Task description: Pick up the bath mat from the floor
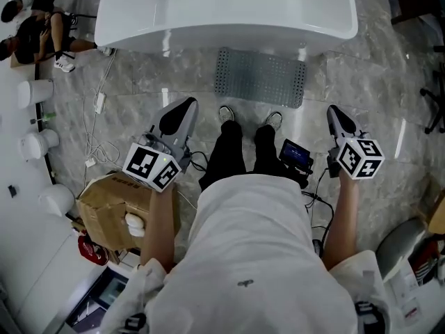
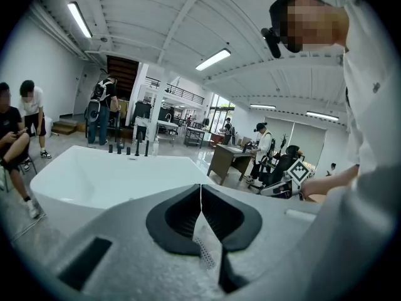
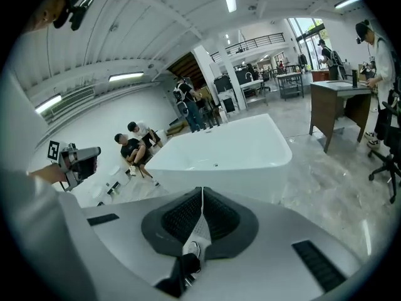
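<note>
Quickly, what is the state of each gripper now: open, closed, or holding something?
Left gripper: closed, jaws together, holding nothing.
Right gripper: closed, jaws together, holding nothing.

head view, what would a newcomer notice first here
The big white bathtub fills the top of the head view, with the grey perforated bath mat lying flat on the glossy floor right before it. Below, the left hand-held gripper and right hand-held gripper flank the person's legs, both shut and empty, short of the mat.
</note>
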The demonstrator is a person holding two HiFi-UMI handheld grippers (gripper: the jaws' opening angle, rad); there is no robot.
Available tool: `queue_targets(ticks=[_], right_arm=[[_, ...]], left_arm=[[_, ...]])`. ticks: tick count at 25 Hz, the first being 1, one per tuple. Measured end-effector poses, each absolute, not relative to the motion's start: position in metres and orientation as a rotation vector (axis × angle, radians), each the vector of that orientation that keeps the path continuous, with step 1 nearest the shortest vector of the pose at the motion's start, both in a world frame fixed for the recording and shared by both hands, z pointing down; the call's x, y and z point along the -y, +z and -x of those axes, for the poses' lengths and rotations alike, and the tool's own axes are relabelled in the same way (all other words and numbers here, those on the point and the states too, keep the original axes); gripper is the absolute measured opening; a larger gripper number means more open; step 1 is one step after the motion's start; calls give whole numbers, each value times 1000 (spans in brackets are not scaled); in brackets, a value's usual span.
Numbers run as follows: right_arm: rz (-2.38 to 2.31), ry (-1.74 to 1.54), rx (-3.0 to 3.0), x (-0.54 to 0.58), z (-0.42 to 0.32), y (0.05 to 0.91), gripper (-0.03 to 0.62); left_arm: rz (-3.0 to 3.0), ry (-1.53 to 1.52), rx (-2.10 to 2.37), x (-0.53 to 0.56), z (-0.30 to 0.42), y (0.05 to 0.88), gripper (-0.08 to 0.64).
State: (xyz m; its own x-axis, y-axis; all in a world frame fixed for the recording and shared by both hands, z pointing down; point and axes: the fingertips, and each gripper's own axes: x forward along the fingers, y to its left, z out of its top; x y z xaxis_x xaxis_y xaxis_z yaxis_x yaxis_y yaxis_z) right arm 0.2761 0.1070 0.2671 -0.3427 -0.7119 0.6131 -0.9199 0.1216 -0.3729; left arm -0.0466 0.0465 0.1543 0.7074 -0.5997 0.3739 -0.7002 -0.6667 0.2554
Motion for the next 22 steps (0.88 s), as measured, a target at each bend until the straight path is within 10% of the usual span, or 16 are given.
queue_targets(ticks=[22], right_arm=[[-1435, 1063, 1938, -110, -209, 437, 9]], left_arm=[[-2518, 672, 586, 15, 80, 343, 15]])
